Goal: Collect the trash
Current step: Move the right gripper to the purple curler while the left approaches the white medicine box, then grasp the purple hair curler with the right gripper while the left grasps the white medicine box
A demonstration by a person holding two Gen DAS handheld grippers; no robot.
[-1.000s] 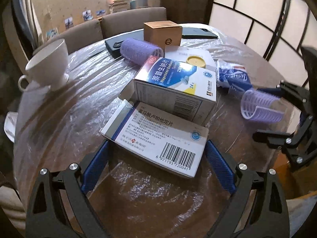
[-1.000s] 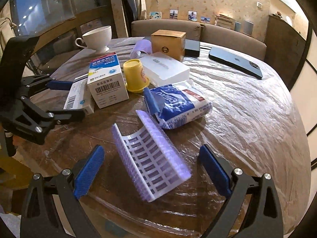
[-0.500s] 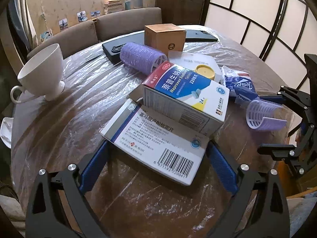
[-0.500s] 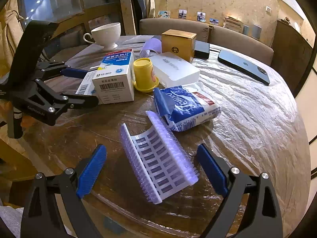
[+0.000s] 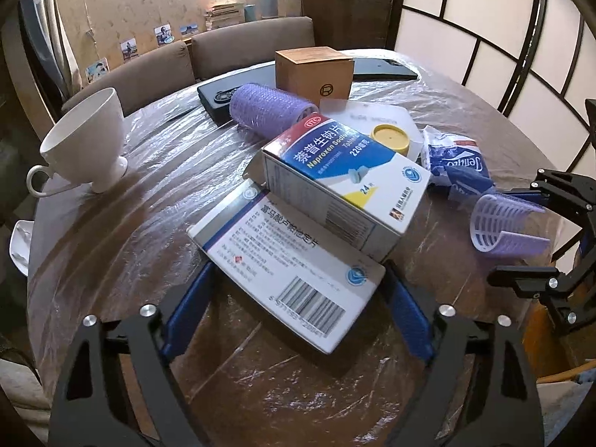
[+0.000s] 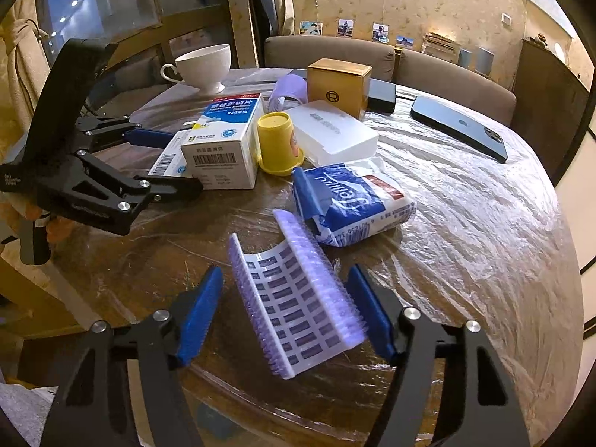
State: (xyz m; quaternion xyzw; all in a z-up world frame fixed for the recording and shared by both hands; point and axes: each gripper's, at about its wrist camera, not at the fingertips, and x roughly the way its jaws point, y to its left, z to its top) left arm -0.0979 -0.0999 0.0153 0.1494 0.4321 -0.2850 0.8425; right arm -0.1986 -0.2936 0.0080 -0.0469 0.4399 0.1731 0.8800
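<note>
A flat white medicine box (image 5: 283, 272) with a barcode lies on the plastic-covered round table, between the open fingers of my left gripper (image 5: 296, 316). A taller blue-and-white Naproxen box (image 5: 335, 182) leans over its far end. My right gripper (image 6: 288, 311) is open around a broken purple half hair roller (image 6: 298, 301); the jaws stand close to its edges. The roller also shows in the left wrist view (image 5: 503, 229). A blue tissue pack (image 6: 354, 201) lies just beyond it.
A yellow cap (image 6: 277, 141), a white plastic case (image 6: 331, 130), a brown carton (image 6: 339, 82), a whole purple roller (image 5: 268, 106), a white cup (image 5: 89, 141), a phone (image 6: 462, 126) and a black device (image 5: 219, 97) stand on the table. The table edge is close below both grippers.
My left gripper has risen and pulled back slightly over the flat box. My right gripper's fingers have narrowed around the half roller.
</note>
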